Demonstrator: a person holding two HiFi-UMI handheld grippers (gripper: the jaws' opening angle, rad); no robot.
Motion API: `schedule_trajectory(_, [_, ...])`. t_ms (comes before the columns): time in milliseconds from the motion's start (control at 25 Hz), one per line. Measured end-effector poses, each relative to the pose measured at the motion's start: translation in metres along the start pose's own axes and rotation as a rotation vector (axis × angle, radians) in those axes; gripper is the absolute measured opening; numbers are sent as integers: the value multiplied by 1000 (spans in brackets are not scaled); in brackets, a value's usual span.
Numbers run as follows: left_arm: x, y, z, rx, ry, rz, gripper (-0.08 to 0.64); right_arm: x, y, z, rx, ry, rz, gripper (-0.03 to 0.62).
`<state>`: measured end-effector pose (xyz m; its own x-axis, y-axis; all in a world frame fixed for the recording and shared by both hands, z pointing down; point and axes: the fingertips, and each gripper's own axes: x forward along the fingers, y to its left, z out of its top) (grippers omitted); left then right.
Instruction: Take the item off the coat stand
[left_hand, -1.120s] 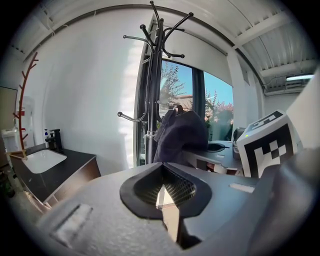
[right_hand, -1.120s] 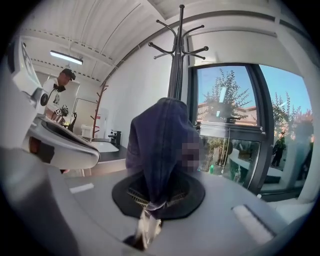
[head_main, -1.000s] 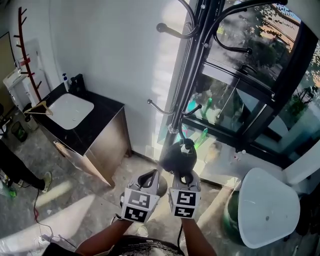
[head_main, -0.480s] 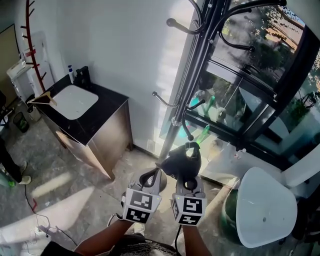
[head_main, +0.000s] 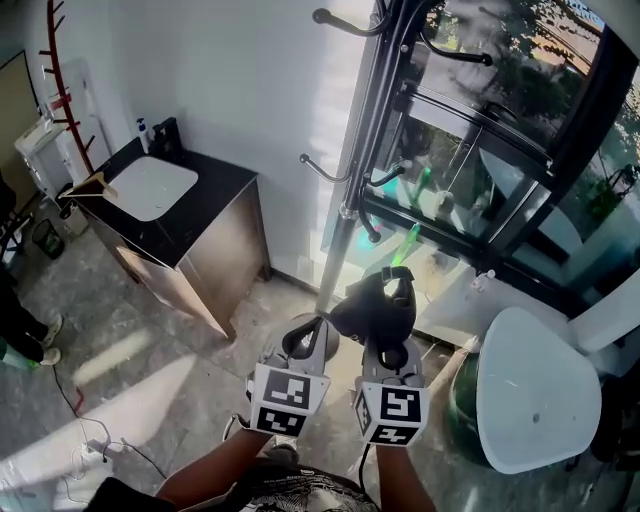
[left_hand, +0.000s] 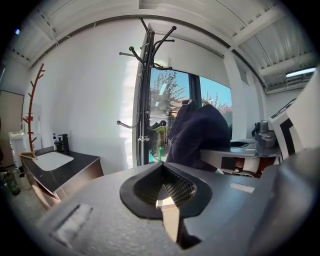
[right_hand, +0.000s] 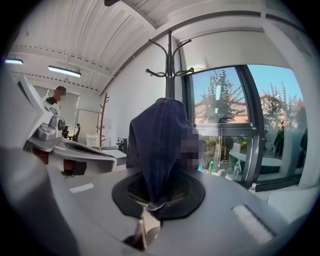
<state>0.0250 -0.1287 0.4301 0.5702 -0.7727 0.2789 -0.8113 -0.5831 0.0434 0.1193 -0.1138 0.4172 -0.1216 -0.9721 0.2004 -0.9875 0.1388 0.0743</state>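
Note:
A dark navy cap (head_main: 378, 305) hangs from my right gripper (head_main: 388, 342), whose jaws are shut on its fabric. In the right gripper view the cap (right_hand: 160, 145) rises straight out of the pinched jaws of the right gripper (right_hand: 152, 202). The cap is clear of the black coat stand (head_main: 350, 190), which stands just beyond it with bare hooks. My left gripper (head_main: 305, 342) sits beside the right one, shut and holding nothing. The left gripper view shows the left gripper (left_hand: 167, 192), the stand (left_hand: 145, 100) ahead and the cap (left_hand: 197, 135) to the right.
A black-topped cabinet with a white basin (head_main: 150, 190) stands at the left wall, and a red rack (head_main: 65, 90) is behind it. A white round seat (head_main: 535, 400) is at the right by the glass wall (head_main: 480, 150). A person's legs (head_main: 15, 330) and a floor cable (head_main: 90, 440) are at far left.
The right gripper has drawn the cap away from the stand's lower hooks, toward me and slightly right. The left gripper has stayed alongside it, still shut.

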Motion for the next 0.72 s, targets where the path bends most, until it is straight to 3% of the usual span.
schedule_trajectory(720, [-35,-56,4,22,-25,6,3,-63,-15,2,13,-25,5,12])
